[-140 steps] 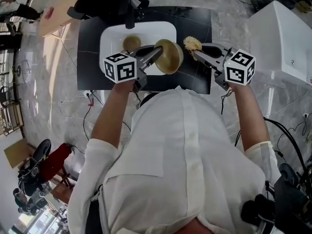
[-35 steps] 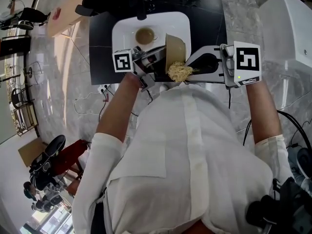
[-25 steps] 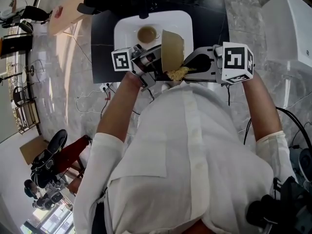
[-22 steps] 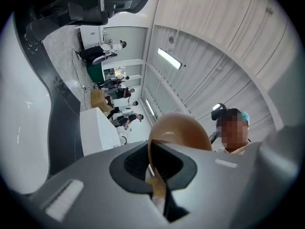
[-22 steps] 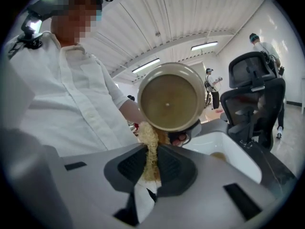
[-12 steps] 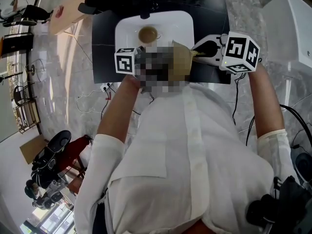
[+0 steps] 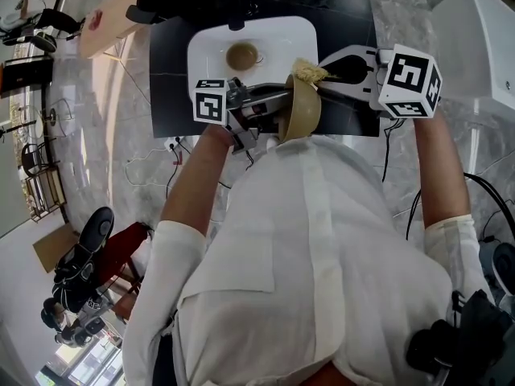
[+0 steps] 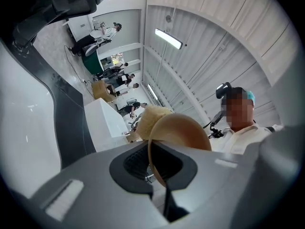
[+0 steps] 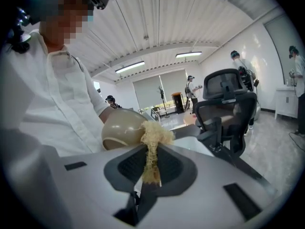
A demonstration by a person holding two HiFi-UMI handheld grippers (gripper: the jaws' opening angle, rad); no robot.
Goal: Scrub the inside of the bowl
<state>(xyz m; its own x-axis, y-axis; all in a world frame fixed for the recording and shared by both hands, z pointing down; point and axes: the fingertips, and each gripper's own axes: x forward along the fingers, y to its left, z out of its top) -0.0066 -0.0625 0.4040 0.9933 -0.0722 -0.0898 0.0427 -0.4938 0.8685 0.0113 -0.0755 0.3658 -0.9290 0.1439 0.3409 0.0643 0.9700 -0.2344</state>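
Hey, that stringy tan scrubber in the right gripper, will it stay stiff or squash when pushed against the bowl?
Probably squashes: the scrubber is pinched thin between the fingers of the right gripper yet puffs out above them. Likely light, being loose open fibres. It looks rough, so it should drag on the bowl rather than slide.

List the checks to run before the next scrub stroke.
1. Left gripper tongs shut on bowl rim: ok.
2. Right gripper tongs shut on scrubber: ok.
3. Scrubber inside bowl: not ok, it sits up at the rim.
4. Bowl's hollow faces scrubber: not ok, right gripper view shows its outer wall.
5. Second bowl in sink clear of both grippers: ok.
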